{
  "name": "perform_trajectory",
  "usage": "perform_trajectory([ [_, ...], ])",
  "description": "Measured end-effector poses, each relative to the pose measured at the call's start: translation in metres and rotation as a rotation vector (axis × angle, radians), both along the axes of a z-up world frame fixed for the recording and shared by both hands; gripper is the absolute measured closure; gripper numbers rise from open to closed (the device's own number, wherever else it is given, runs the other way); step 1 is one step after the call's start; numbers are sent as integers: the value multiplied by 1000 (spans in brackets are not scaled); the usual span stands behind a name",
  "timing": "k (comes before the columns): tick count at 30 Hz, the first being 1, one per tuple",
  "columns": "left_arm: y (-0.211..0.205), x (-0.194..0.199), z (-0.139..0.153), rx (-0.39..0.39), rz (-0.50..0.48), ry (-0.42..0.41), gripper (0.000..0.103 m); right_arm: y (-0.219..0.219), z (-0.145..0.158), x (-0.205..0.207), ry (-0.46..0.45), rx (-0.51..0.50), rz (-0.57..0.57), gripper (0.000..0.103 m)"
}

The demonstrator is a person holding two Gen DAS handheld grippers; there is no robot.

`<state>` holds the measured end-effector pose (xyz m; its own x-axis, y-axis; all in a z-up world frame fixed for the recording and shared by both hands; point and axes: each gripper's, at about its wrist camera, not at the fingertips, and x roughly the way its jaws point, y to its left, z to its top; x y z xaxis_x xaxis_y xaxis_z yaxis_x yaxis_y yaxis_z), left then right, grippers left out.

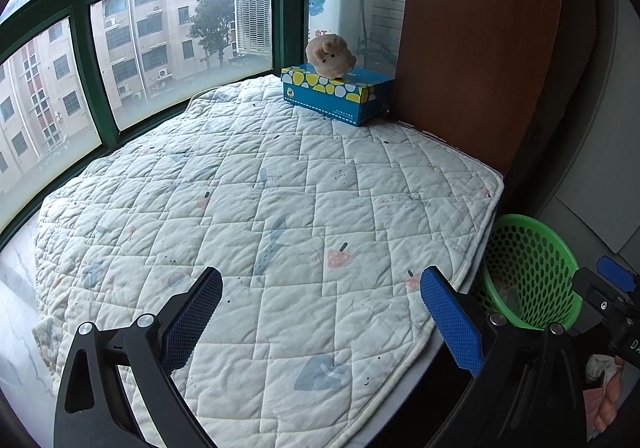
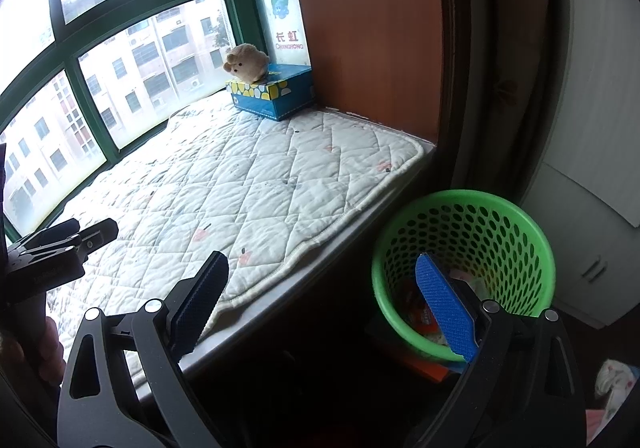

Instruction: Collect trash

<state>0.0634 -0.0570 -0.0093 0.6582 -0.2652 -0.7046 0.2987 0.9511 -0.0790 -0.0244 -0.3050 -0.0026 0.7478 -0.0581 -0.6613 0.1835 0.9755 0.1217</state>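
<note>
A green perforated wastebasket [image 2: 468, 244] stands on the floor beside the window seat, with crumpled wrappers and paper [image 2: 424, 318] at its bottom. My right gripper [image 2: 320, 284] hovers open over the seat's edge and the basket's rim, nothing between its fingers. My left gripper [image 1: 320, 296] is open and empty above the white quilted mat [image 1: 256, 215]. In the left wrist view the basket [image 1: 532, 268] sits at the lower right, with part of the right gripper beside it. No loose trash shows on the mat.
A blue tissue box [image 1: 340, 91] with a beige plush toy [image 1: 330, 55] on top sits at the mat's far corner by the green-framed window. A brown wooden panel [image 1: 480, 47] walls the right side. White cabinets [image 2: 592, 167] stand behind the basket.
</note>
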Motion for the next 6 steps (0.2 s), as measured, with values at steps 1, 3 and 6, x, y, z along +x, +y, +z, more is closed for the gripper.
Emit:
perform_trajectory([
  [1, 0, 0, 1, 0, 0, -3, 7, 0, 0, 0, -1, 1, 0, 9],
  [3, 1, -1, 1, -1, 1, -6, 7, -1, 0, 0, -1, 4, 0, 9],
  [6, 1, -1, 2, -4, 1, -6, 7, 0, 0, 1, -2, 4, 3, 9],
])
